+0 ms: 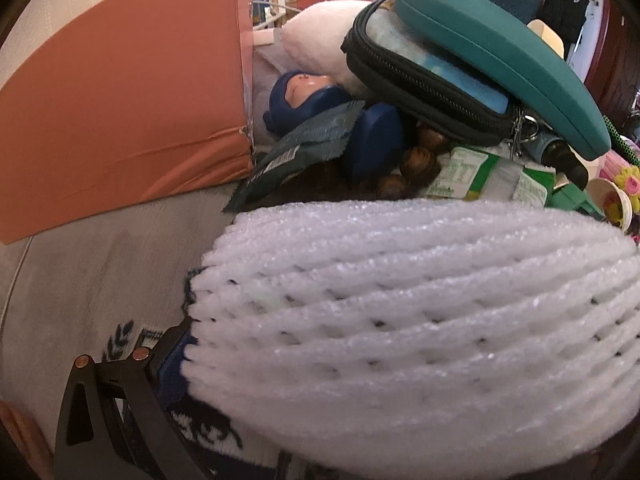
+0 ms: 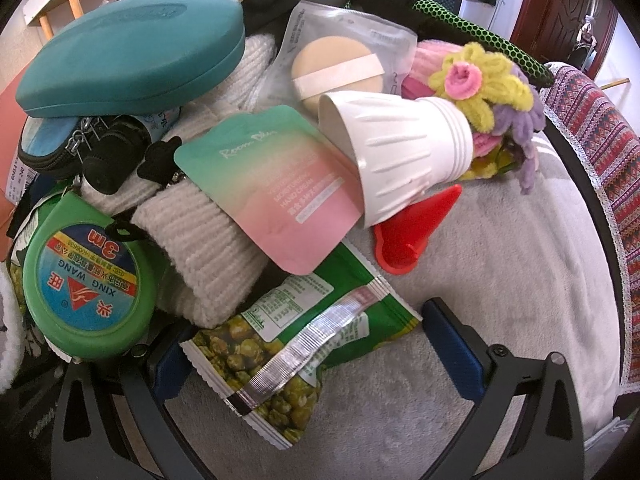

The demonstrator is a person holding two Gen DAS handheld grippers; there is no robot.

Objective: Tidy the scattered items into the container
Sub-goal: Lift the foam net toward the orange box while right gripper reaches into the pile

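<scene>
A white foam fruit net (image 1: pixel 420 320) fills the lower right of the left wrist view, close to the lens, with a navy-and-white knit piece (image 1: pixel 208 428) under it. My left gripper (image 1: pixel 320 360) shows only its left finger (image 1: pixel 172 356), set wide; the net hides the other. The orange box (image 1: pixel 120 100) stands to the left of a pile with a teal glasses case (image 1: pixel 500 52) and a black zip pouch (image 1: pixel 420 80). My right gripper (image 2: pixel 312 356) is open, its jaws on either side of a green pea snack packet (image 2: pixel 280 360).
The pile also holds a green tape measure (image 2: pixel 88 280), a pink-green sachet (image 2: pixel 280 192), a white cup (image 2: pixel 400 160), a red cone (image 2: pixel 416 232), a yarn flower (image 2: pixel 488 92) and a blue-hooded doll head (image 1: pixel 304 96). A grey blanket (image 2: pixel 500 300) lies underneath.
</scene>
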